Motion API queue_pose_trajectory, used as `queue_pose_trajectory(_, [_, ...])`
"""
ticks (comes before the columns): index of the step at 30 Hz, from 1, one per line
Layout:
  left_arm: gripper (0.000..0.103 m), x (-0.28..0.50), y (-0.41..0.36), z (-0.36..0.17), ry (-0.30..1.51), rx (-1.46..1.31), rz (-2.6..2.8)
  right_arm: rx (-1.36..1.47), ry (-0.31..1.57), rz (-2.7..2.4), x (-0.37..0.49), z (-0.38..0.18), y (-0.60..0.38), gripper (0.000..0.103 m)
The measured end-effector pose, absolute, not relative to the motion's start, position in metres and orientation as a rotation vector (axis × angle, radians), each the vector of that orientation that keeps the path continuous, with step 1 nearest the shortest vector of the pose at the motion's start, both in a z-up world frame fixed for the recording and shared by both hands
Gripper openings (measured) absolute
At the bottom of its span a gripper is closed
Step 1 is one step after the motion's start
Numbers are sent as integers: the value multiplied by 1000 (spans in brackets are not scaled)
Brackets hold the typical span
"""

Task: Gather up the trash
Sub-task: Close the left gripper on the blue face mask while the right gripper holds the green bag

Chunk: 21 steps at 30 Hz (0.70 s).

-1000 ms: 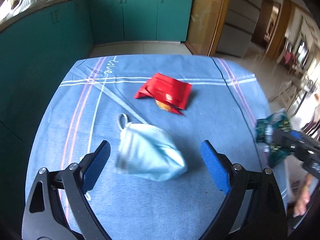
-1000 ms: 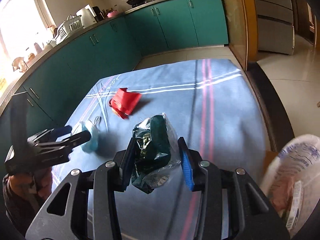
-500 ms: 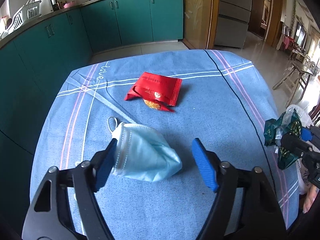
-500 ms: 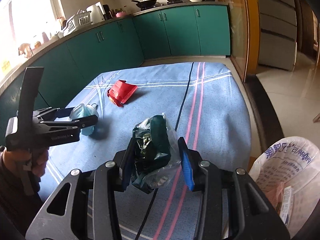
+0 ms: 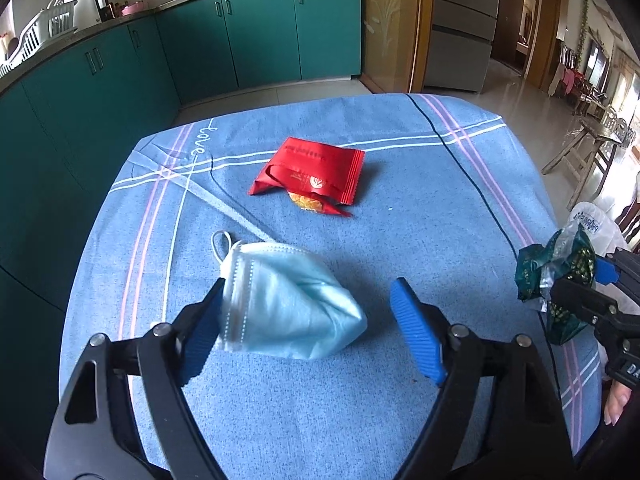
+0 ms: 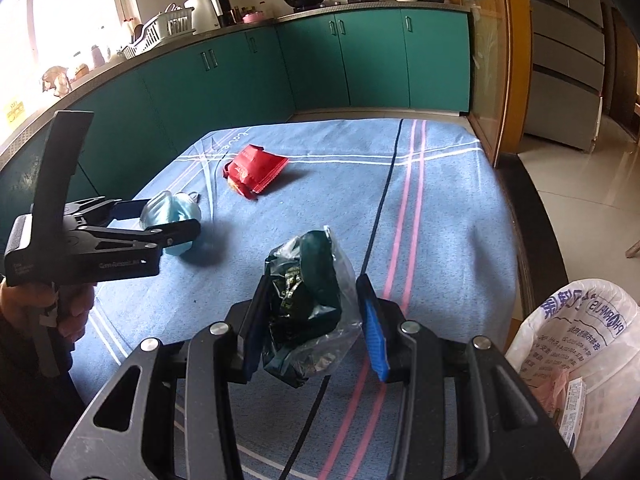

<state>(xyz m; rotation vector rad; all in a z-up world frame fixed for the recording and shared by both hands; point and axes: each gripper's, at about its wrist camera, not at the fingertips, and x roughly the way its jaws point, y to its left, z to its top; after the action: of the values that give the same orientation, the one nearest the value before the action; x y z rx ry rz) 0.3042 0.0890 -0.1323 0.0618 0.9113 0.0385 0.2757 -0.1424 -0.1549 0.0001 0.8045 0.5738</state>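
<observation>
A light blue face mask (image 5: 286,306) lies on the blue tablecloth (image 5: 420,224) between the fingers of my open left gripper (image 5: 310,330); its left pad touches the mask's edge. The mask also shows in the right wrist view (image 6: 174,216). A red snack wrapper (image 5: 316,174) lies farther back on the cloth, also seen in the right wrist view (image 6: 256,170). My right gripper (image 6: 314,328) is shut on a crumpled dark green and clear wrapper (image 6: 310,304), held above the table's right side; it shows in the left wrist view (image 5: 556,280).
A white plastic trash bag (image 6: 576,344) with rubbish inside hangs open off the table's right edge. Teal kitchen cabinets (image 5: 224,40) run behind and to the left of the table. A tiled floor and a wooden doorframe (image 6: 508,60) lie to the right.
The left gripper has moved in around the mask, its left pad now at the mask's edge. The right gripper has drawn back toward the trash bag with the green wrapper.
</observation>
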Motion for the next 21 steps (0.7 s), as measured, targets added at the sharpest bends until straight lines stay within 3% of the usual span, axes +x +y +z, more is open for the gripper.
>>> queue_pose_trajectory(4, [80,309,83,-141,933,99,49,1,811,579,279,-156,-140,43])
queue_pose_trajectory(6, [71,309,80,-142,934,118,47,4,811,581,280,-156,-139,43])
queue_pose_trajectory(8, [55,306,78,-141,928,129,41,-1,804,579,278,-154,-139,43])
queue_pose_trajectory(11, [42,301,79,-135,910,109,26,-14,796,568,276,-154,-140,43])
queue_pose_trajectory(21, [37,278,75,-110,817,48,-21,-23,800,556,275,-157,-140,43])
